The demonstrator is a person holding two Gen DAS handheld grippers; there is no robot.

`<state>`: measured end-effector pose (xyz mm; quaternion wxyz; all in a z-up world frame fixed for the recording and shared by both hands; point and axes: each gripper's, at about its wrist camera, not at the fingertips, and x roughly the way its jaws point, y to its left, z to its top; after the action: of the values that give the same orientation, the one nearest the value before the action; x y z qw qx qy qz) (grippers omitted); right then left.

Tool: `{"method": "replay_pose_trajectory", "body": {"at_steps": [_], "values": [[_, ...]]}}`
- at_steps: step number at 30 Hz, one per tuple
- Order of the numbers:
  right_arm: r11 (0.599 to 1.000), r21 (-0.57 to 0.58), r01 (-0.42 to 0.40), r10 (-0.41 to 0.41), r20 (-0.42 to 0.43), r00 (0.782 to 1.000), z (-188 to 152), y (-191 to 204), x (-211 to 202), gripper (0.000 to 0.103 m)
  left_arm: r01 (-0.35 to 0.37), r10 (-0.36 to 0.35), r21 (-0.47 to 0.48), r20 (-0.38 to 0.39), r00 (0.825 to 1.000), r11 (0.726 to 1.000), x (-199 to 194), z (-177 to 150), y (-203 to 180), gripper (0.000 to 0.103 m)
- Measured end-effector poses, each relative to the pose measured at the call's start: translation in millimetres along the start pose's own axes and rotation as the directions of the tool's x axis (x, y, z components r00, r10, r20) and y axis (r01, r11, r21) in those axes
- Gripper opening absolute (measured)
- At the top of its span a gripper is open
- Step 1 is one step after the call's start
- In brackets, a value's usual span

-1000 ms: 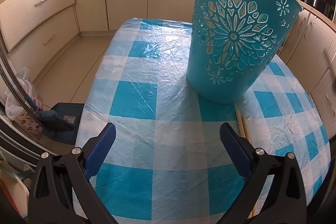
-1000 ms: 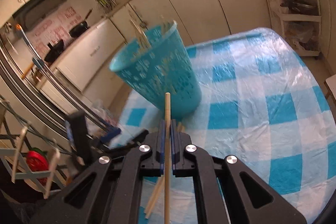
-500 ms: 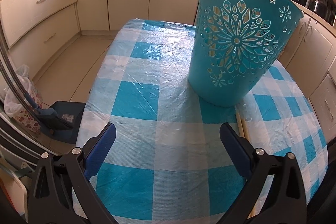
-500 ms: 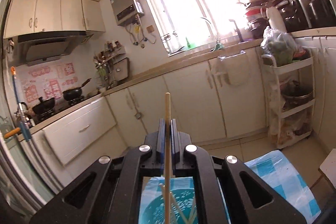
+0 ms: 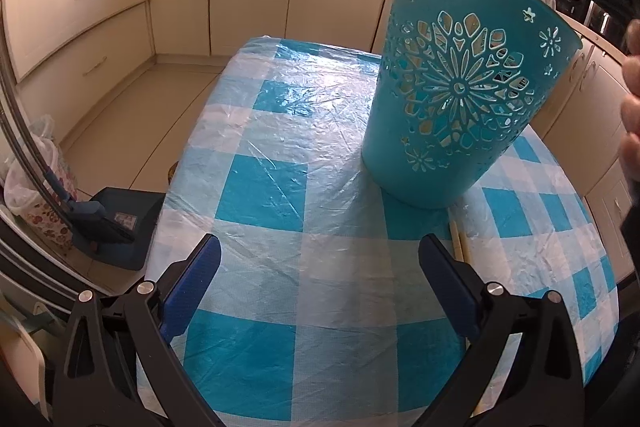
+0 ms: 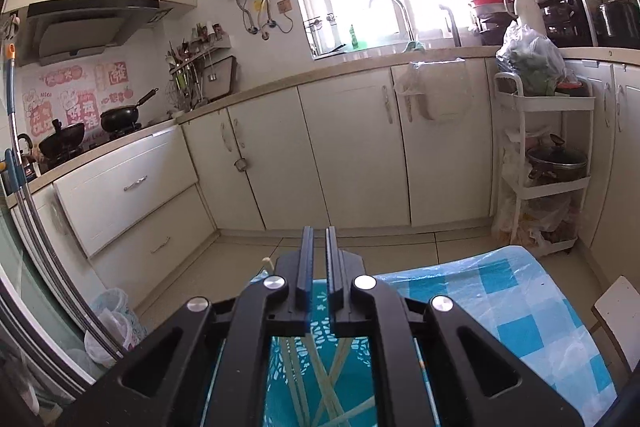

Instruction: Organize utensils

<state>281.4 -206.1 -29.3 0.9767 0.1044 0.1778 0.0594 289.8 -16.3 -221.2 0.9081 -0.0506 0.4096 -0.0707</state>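
Note:
A teal cut-out basket [image 5: 460, 99] stands upright on the blue-checked tablecloth [image 5: 260, 187]. My left gripper [image 5: 320, 243] hovers open over the cloth in front of the basket, nothing between its fingers. Two wooden chopsticks [image 5: 458, 241] lie on the cloth at the basket's foot, just beyond the right finger. In the right wrist view my right gripper [image 6: 319, 231] is above the basket [image 6: 280, 367], jaws almost together with nothing between them. Several chopsticks [image 6: 324, 387] lean inside the basket below it. One chopstick tip [image 6: 265, 261] pokes up left of the fingers. A hand [image 5: 632, 99] shows at the right edge.
Cream cabinets run along the far walls. A blue dustpan [image 5: 112, 219] and a plastic bag [image 5: 36, 167] sit on the floor left of the table. A white trolley rack [image 6: 544, 167] with pots stands at the right, and a chair corner [image 6: 616, 311] beside the table.
The right gripper rose from the cloth to above the basket and tipped up toward the room. The chopstick it held is gone from its jaws. The left gripper kept still.

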Motion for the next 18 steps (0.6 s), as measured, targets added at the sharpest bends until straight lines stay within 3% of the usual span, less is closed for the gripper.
{"method": "replay_pose_trajectory", "body": {"at_steps": [2, 5, 8, 12, 18], "values": [[1.0, -0.01, -0.017, 0.018, 0.009, 1.0, -2, 1, -21, 0.015, -0.003, 0.003, -0.001, 0.0, 1.0, 1.0, 0, 0, 0, 0.095], [0.999, -0.029, -0.02, 0.021, 0.033, 0.999, -7, 0, -56, 0.044, -0.009, 0.009, -0.001, -0.001, 1.0, 1.0, 1, 1, 0, 0.095], [0.998, -0.068, -0.014, 0.015, 0.016, 1.0, -22, -2, -85, 0.045, -0.014, 0.014, -0.002, -0.003, 1.0, 1.0, 2, 1, 0, 0.095], [0.995, -0.094, 0.025, -0.033, -0.078, 0.996, -63, -13, -105, 0.05, -0.019, 0.019, -0.002, -0.005, 1.0, 1.0, 2, 0, 0, 0.095], [0.994, -0.059, 0.091, -0.104, -0.294, 0.95, -135, -37, -91, 0.052, -0.027, 0.027, -0.002, -0.009, 1.0, 1.0, 3, 0, -1, 0.095]]}}
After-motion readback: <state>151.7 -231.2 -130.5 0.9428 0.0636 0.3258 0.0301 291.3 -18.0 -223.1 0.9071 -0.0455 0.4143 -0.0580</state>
